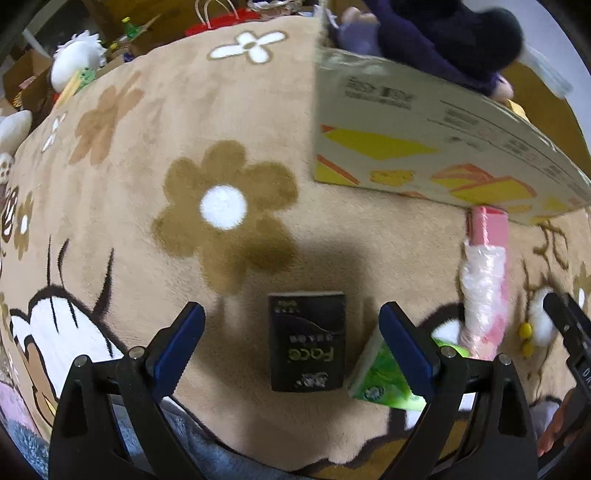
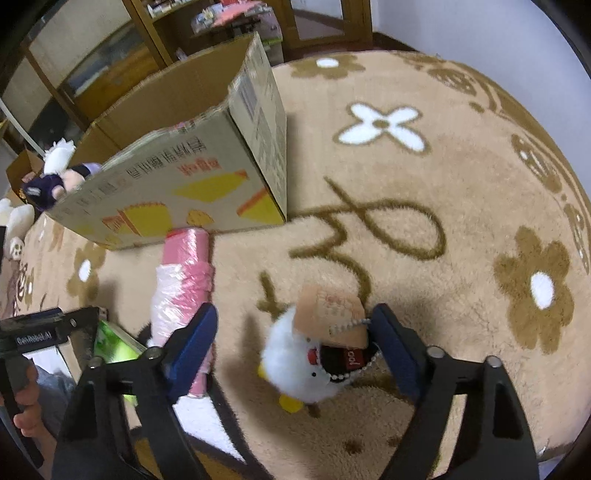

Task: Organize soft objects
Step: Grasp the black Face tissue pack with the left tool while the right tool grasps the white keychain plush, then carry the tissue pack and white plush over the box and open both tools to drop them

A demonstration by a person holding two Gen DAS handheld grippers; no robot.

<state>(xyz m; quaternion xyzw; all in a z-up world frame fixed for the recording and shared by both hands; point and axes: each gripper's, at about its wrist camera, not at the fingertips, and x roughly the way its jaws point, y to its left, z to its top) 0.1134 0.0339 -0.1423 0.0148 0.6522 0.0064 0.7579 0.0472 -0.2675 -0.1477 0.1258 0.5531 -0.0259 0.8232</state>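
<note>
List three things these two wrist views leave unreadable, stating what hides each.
- Green packet: left wrist view, part covered by the left gripper finger.
- Cardboard box interior: right wrist view, blocked by its own wall.
- Dark plush: left wrist view, blurred and cut by the top edge.

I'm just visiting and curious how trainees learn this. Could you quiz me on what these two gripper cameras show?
1. True or false: the right gripper is shut on the white chick.
2. What lies between the left gripper fingers: A) black pack, B) pink roll, C) box?
3. Fill in: the pink roll's far end touches the ____.

Key: 1. False, the jaws are open around it. 2. A. 3. box.
</note>
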